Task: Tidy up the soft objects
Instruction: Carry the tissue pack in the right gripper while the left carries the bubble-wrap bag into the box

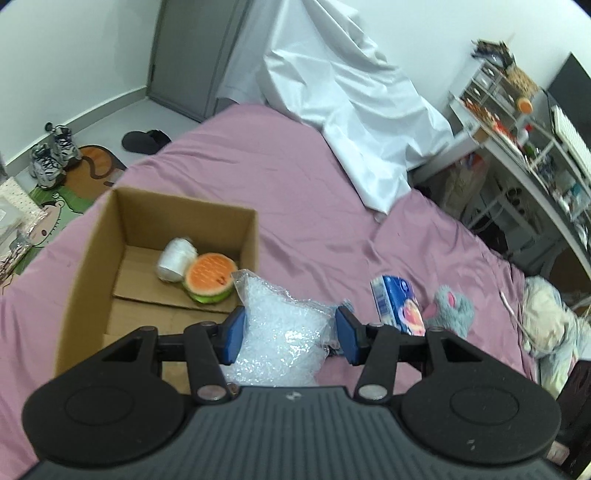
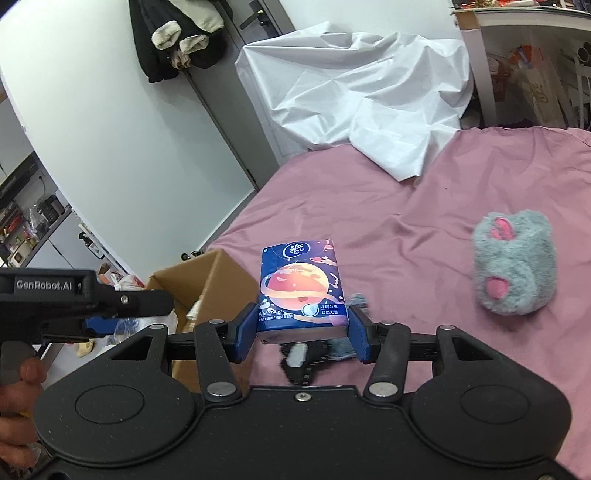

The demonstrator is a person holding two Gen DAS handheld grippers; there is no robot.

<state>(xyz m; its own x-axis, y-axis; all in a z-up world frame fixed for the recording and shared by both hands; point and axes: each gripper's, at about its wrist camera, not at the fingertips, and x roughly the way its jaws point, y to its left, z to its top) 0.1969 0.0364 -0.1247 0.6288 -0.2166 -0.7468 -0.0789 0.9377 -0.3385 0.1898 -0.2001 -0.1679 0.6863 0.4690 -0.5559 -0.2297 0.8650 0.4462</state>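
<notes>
Left wrist: left hand-held gripper [image 1: 289, 329] pinches a crinkly plastic bag [image 1: 282, 334] (clear, lumpy).

A bed with a pink sheet [image 1: 295, 177] is seen across the centre. A crumpled white sheet [image 1: 354, 96] is draped at its far end, upper middle. White walls [image 1: 74, 48] and a grey door [image 1: 184, 55] are seen upper left. Sneakers [image 1: 51, 155] and a cartoon mat [image 1: 74, 184] are seen on the floor at left. A cluttered white shelf unit [image 1: 517, 122] is placed at right. Dark jackets [image 2: 177, 33] are hung on the door, upper left.
</notes>
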